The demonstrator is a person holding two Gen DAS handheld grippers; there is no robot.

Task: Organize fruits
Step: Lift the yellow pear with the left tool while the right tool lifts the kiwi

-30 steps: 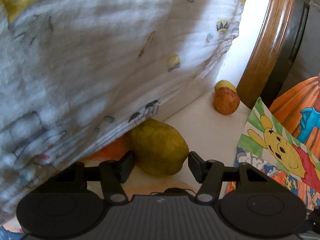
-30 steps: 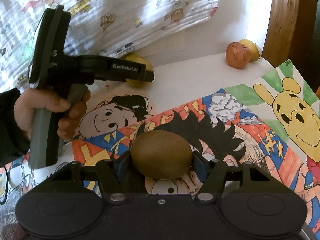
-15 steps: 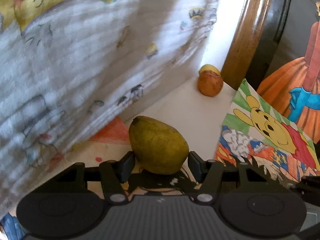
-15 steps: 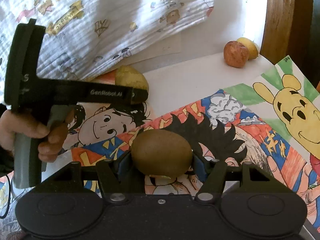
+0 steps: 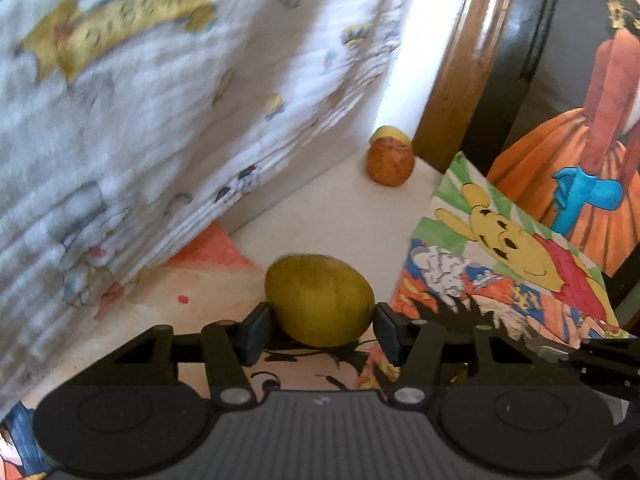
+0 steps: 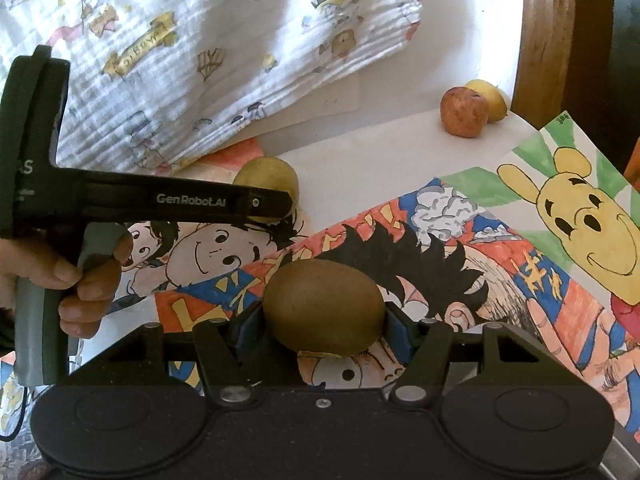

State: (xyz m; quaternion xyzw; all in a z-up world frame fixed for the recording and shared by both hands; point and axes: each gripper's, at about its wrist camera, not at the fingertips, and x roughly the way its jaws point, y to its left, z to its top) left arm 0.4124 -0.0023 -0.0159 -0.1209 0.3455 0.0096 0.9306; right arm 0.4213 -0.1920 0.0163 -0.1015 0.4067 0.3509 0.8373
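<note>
My left gripper (image 5: 320, 320): fingers now clenched on pear (image 5: 320, 300), pulled out from under cloth (image 5: 160, 120). Right gripper (image 6: 322, 324) clasps kiwi (image 6: 322, 306) above drawings. Next, I judge: join apples (image 6: 464, 116) at tabletop corner.

A bare strip of white counter (image 6: 360, 152) is left open in front of the red apple (image 6: 464, 117). To the apple's left it is overhung by the printed cloth (image 6: 240, 40); directly behind the apple a yellow fruit (image 6: 490, 98) and a wooden post (image 6: 548, 32) are found.

White table (image 6: 360, 136) under drawings (image 6: 460, 232), apparently.
</note>
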